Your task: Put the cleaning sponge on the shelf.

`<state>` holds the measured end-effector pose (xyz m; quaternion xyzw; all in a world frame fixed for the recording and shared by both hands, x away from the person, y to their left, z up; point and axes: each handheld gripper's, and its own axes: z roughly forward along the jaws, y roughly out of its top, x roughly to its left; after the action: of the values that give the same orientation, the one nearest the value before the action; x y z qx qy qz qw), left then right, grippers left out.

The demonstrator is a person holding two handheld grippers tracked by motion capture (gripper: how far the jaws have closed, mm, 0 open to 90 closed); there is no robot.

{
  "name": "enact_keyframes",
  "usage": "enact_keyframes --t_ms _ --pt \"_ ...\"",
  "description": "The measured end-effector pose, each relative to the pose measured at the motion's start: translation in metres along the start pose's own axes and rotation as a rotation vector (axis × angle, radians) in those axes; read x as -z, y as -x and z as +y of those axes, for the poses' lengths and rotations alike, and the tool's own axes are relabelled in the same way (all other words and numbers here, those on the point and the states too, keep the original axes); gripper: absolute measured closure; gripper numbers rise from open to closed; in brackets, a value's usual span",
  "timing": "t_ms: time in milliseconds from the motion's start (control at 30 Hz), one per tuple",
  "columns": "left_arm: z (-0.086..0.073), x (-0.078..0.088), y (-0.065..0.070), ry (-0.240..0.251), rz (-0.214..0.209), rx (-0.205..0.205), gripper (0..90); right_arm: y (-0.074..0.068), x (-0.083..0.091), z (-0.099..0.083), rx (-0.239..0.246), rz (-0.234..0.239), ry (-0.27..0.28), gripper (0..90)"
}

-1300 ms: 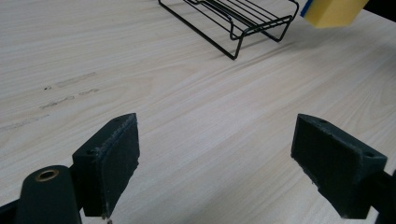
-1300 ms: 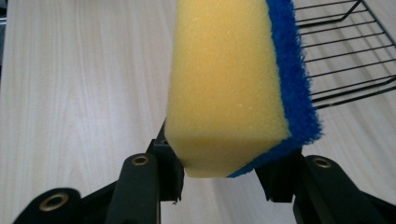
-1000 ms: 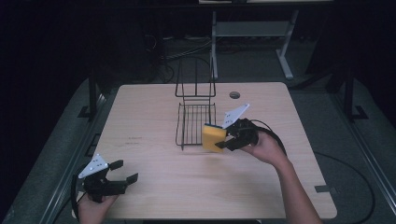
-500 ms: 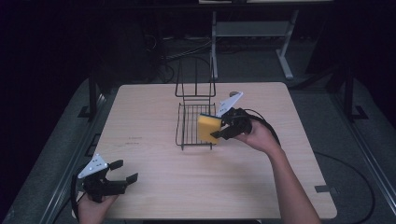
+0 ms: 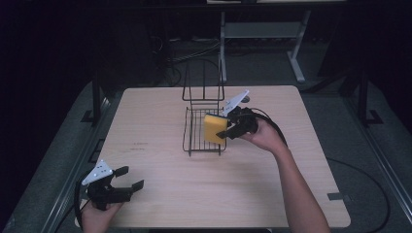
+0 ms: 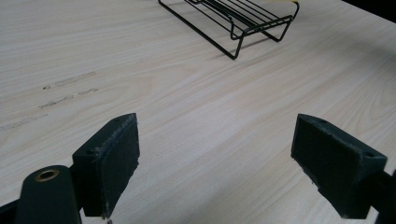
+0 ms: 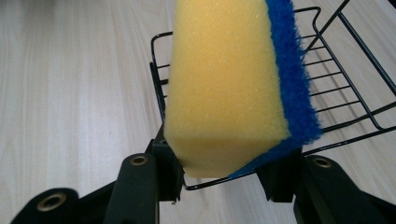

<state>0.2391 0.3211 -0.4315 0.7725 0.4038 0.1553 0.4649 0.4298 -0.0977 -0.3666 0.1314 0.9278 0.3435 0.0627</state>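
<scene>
On a pale wood surface (image 5: 160, 116), a sponge (image 5: 214, 128) clamped in the right hand-held gripper (image 5: 232, 129) is best lowered flat into the rack (image 5: 204, 141) before release, while the left hand-held gripper (image 5: 130, 178) is held wide open and empty.

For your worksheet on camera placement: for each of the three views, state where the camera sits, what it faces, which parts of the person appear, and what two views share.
High view: above the person's side, looking forward and down at the table; both forearms, left gripper, right gripper.
Left gripper view: on the left gripper, facing along open jaws across the table toward the rack.
Right gripper view: on the right gripper, facing the sponge over the rack.
Shared: both gripper views show the rack.
</scene>
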Motion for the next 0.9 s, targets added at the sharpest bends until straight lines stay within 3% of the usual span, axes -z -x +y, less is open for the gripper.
enact_keyframes --t_ms 333,633,900 --pt "0.0 -0.001 -0.001 -0.001 -0.001 -0.002 14.7 0.013 -0.012 -0.003 -0.035 0.015 0.013 56.1" --pt "-0.001 -0.001 -0.002 -0.004 -0.002 0.002 14.7 0.022 -0.025 -0.003 -0.043 0.041 0.022 56.0" --pt "-0.001 -0.001 -0.002 -0.006 -0.002 0.004 14.7 0.025 -0.029 0.006 -0.026 0.036 0.02 56.0"
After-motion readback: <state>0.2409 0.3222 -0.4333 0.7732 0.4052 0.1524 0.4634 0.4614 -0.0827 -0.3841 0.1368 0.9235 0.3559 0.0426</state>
